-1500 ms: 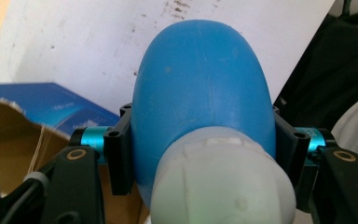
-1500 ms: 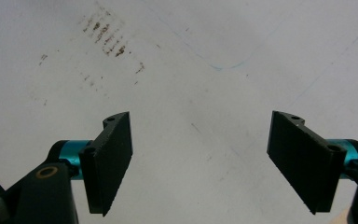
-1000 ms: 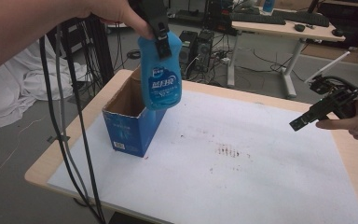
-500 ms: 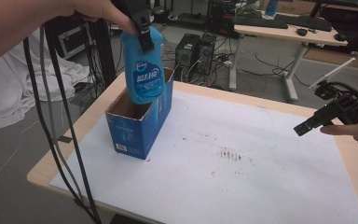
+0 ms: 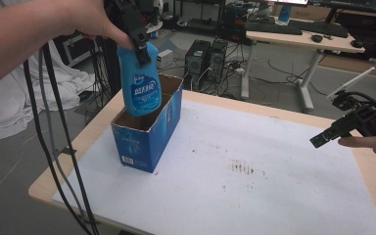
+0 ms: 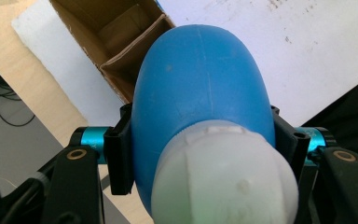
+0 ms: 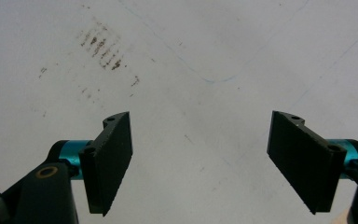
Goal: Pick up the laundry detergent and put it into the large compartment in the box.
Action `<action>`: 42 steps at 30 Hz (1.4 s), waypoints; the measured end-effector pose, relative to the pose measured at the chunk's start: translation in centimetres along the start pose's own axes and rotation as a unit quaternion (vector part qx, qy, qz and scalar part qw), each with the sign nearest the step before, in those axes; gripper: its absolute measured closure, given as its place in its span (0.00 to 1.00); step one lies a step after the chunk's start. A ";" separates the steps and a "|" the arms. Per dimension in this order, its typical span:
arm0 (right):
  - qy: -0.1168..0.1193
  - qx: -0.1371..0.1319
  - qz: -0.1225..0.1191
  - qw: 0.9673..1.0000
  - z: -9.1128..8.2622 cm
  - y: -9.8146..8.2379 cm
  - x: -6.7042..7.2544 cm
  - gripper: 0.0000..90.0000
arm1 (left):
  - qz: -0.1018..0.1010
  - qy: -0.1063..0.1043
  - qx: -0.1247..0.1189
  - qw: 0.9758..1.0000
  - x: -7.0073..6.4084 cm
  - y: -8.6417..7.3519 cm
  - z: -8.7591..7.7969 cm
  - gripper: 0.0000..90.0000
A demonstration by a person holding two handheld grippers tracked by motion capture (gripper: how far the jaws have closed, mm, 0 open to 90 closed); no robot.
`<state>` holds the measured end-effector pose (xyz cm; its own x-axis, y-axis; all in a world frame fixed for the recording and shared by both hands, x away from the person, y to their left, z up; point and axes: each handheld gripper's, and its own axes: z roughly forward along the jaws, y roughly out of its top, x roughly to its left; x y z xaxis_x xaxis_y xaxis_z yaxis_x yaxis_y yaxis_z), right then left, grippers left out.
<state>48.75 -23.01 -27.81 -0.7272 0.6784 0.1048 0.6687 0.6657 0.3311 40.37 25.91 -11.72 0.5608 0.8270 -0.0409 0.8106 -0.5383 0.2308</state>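
Observation:
A blue bottle [image 5: 140, 85] with a white cap [image 6: 223, 177] hangs upright, its base dipping into the open top of a blue cardboard box [image 5: 149, 137]. My left gripper [image 5: 137, 34] is shut on the bottle's upper part, one jaw on each side, as the left gripper view shows [image 6: 200, 149]. Below the bottle [image 6: 200, 84] the box's brown inside [image 6: 121, 32] is visible. My right gripper [image 5: 325, 137] hovers over the table's right side, held by a hand, jaws open with nothing between them; the right gripper view [image 7: 200, 163] looks down on bare white sheet.
The box stands at the left of a white sheet [image 5: 254, 196] laid over a wooden table [image 5: 49, 181]. Brown stains [image 5: 242, 168] mark the sheet's middle. Black cables [image 5: 54, 147] trail from the left hand past the table's left edge. Desks and computers stand behind.
My left gripper has carried the bottle leftward and down, from above the box's far end to over its opening, the base now inside the rim. The right gripper has stayed put.

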 end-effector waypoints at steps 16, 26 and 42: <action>-0.001 -0.003 0.004 1.000 -0.1 -0.2 -0.2 0.24 | -0.016 0.001 0.013 1.000 0.8 -0.7 2.9 0.42; -0.001 -0.002 0.001 1.000 0.1 -0.1 -0.2 0.24 | -0.017 -0.004 0.020 1.000 1.0 -1.0 5.0 0.42; -0.003 -0.001 0.004 1.000 0.0 -0.3 -0.4 0.24 | -0.022 -0.002 0.030 0.999 1.0 -1.5 8.1 0.42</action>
<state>48.85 -23.43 -27.96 -0.7208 0.6855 0.1027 0.6745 0.6594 0.3320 41.08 26.20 -19.93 0.5246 0.8496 -0.0544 0.8434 -0.5100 0.1692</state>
